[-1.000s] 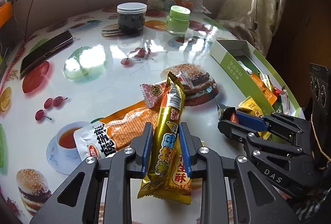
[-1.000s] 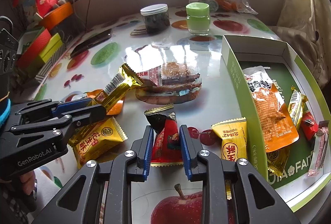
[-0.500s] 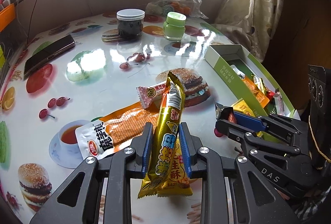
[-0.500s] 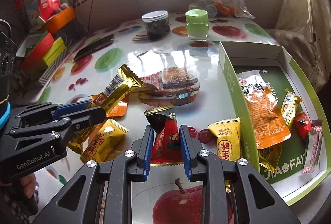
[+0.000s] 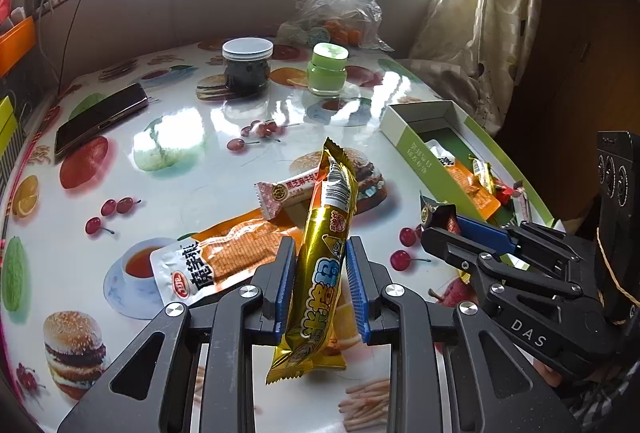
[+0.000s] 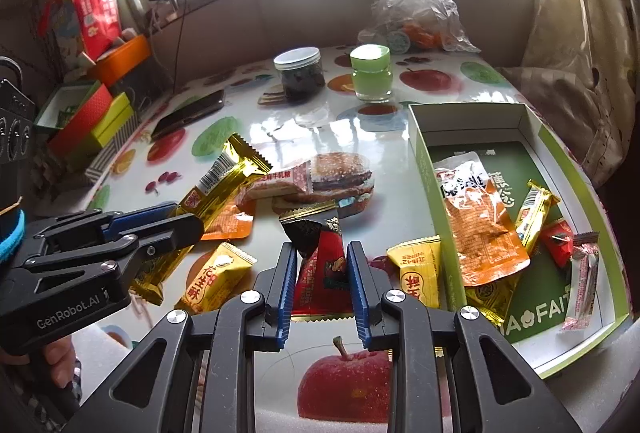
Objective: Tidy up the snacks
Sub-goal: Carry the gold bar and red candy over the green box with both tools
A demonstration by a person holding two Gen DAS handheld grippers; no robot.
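Observation:
My left gripper (image 5: 320,281) is shut on a long gold snack bar (image 5: 326,245) and holds it above the table; it also shows in the right wrist view (image 6: 216,189). My right gripper (image 6: 322,281) is shut on a red and black snack packet (image 6: 322,261), lifted over the table just left of the green and white box (image 6: 424,169). The box holds several snacks, among them an orange pouch (image 6: 480,233). On the table lie an orange pouch (image 5: 224,257), a pink and white bar (image 5: 286,193) and two yellow packets (image 6: 218,277) (image 6: 416,273).
A dark jar (image 5: 247,67), a green jar (image 5: 328,69), a plastic bag (image 5: 340,13) and a phone (image 5: 100,119) are at the back of the table. Coloured boxes (image 6: 88,117) stand off the left edge. A curtain (image 5: 480,13) hangs at right.
Both grippers have risen with their snacks still held, so the table and box look farther away. The yellow packet under the gold bar stayed on the table.

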